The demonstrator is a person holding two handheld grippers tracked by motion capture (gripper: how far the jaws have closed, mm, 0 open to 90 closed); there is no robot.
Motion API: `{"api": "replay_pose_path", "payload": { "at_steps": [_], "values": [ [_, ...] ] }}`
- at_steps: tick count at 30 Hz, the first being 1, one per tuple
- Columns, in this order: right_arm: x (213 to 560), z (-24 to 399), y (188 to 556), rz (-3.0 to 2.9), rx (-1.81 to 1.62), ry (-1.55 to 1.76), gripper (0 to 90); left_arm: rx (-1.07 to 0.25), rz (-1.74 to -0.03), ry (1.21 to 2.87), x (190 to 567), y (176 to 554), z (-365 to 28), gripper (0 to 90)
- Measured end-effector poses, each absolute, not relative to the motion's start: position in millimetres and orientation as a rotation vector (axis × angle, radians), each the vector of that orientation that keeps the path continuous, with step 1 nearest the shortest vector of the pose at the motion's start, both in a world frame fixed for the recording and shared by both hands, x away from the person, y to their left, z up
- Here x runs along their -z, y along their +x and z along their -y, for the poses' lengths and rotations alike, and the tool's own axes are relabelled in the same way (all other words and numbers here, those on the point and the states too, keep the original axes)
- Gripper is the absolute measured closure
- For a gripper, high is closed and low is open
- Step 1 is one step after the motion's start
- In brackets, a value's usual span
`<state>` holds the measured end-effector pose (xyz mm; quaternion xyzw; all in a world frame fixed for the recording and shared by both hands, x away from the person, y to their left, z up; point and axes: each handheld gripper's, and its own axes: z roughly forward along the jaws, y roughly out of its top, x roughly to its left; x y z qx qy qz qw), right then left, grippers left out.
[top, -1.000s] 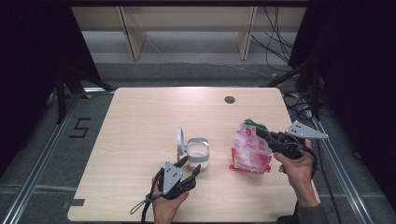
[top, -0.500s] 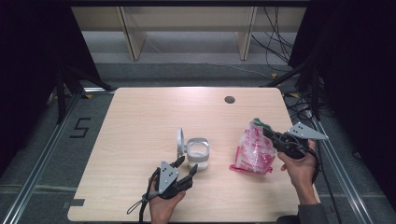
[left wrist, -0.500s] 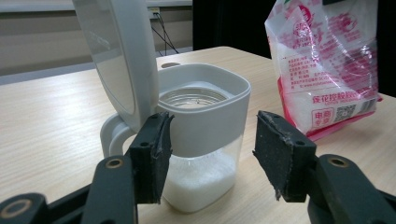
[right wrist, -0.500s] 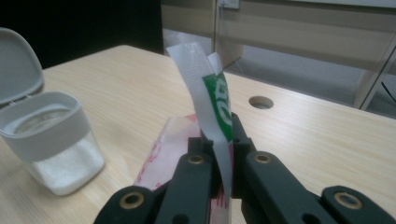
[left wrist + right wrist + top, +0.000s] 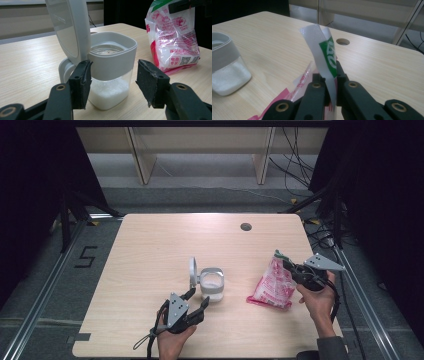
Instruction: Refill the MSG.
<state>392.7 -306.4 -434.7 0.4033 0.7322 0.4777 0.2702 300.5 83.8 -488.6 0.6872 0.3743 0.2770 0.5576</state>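
The left gripper [image 5: 196, 301] hovers low over the bench [image 5: 150, 250] with its jaws apart, one on each side of the small clear jar [image 5: 110, 75] just ahead of it but not pressing on it; the jar's hinged lid [image 5: 68, 27] stands open and white grains fill its lower part. To the right of that, the right gripper [image 5: 289, 265] is clamped on the green top edge of the pink-and-white bag [image 5: 272, 285]. Compared with a second ago the bag has come down: it hung upright then, and now its bottom rests on the bench, leaning away from the right gripper toward the jar. That probably means pouring is over or paused and the bag is being set aside. The bench's right edge lies close behind the right gripper, so free room is mostly in front of both grippers, toward the far side with its cable hole [image 5: 245, 226].
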Motion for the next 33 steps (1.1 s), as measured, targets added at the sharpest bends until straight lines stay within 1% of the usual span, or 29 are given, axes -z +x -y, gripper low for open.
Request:
{"api": "replay_pose_path", "payload": {
  "at_steps": [2,7,9,10,13,15,18,22,23,25,27,30,33],
  "values": [
    [434.8,305.6,391.1,-1.961,-1.289,1.12,90.0,-0.657,-0.878,1.629,488.5,300.9,-84.6,44.6],
    [436.0,306.7,392.9,-1.947,-1.259,1.076,88.1,-0.659,-0.888,1.628,488.5,300.5,-85.8,44.4],
    [437.3,304.5,390.6,-1.953,-1.252,1.132,86.3,-0.661,-0.881,1.629,488.3,301.2,-86.7,43.7],
    [438.8,306.5,392.7,-1.951,-1.237,1.095,85.5,-0.658,-0.883,1.631,488.6,301.4,-87.0,43.6],
    [441.7,306.4,392.0,-1.946,-1.231,1.121,82.9,-0.653,-0.896,1.627,489.6,301.7,-87.9,43.6],
    [441.6,308.2,391.8,-1.942,-1.211,1.116,79.6,-0.653,-0.891,1.631,489.6,302.2,-88.8,43.6],
    [442.2,309.1,390.6,-1.932,-1.222,1.151,79.0,-0.65,-0.891,1.631,489.8,302.7,-89.3,43.6],
    [442.9,309.7,387.8,-1.922,-1.221,1.198,80.4,-0.649,-0.889,1.625,489.7,303.2,-88.9,43.7],
    [443.5,311.9,390.1,-1.931,-1.222,1.164,80.3,-0.642,-0.901,1.618,489.8,302.7,-88.5,43.7],
    [444.0,313.9,390.0,-1.927,-1.206,1.182,77.9,-0.637,-0.912,1.611,489.9,302.3,-88.1,43.6],
    [445.4,313.1,388.5,-1.931,-1.21,1.226,78.1,-0.646,-0.898,1.622,489.6,303.4,-89.4,43.7],
    [446.4,314.6,390.6,-1.922,-1.184,1.176,78.1,-0.64,-0.899,1.623,489.7,303.6,-89.7,43.7],
    [446.6,313.1,388.6,-1.911,-1.209,1.242,74.4,-0.64,-0.901,1.63,490.6,304.4,-89.7,43.6]
  ]
}}
